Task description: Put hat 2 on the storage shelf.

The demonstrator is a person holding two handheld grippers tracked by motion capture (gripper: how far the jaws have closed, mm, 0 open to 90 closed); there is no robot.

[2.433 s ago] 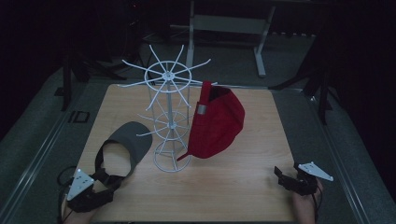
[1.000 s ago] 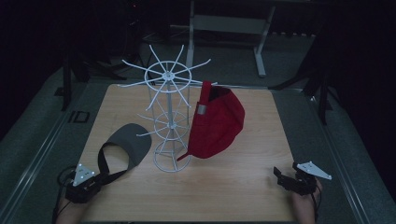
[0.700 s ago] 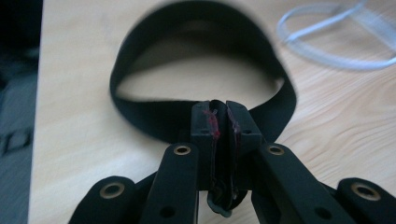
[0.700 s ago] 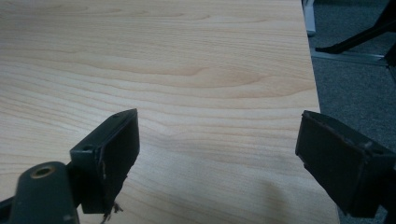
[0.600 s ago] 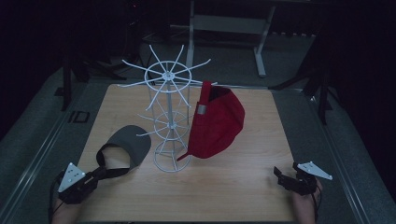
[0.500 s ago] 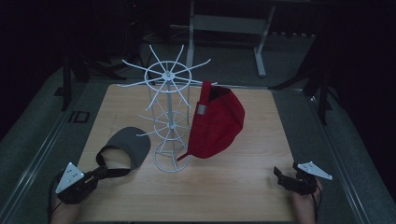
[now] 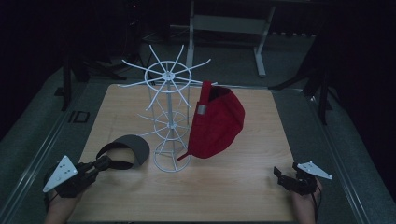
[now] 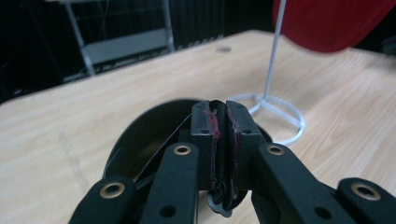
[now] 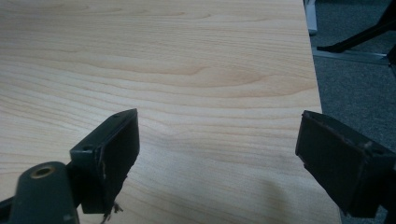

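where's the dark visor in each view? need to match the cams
High view: the dark visor lies lower left on the table, beside the white wire rack, its strap end at the left gripper.
Left gripper view: centre, its curved brim just behind the shut fingers, strap pinched between them.
Right gripper view: bare table top between the open fingers.
Shared landmark: the rack's ring base.

Bare table (image 7: pixel 243 186) along the near edge; blocked mid-table by wire rack (image 7: pixel 169 116) and red cap (image 7: pixel 217 123).
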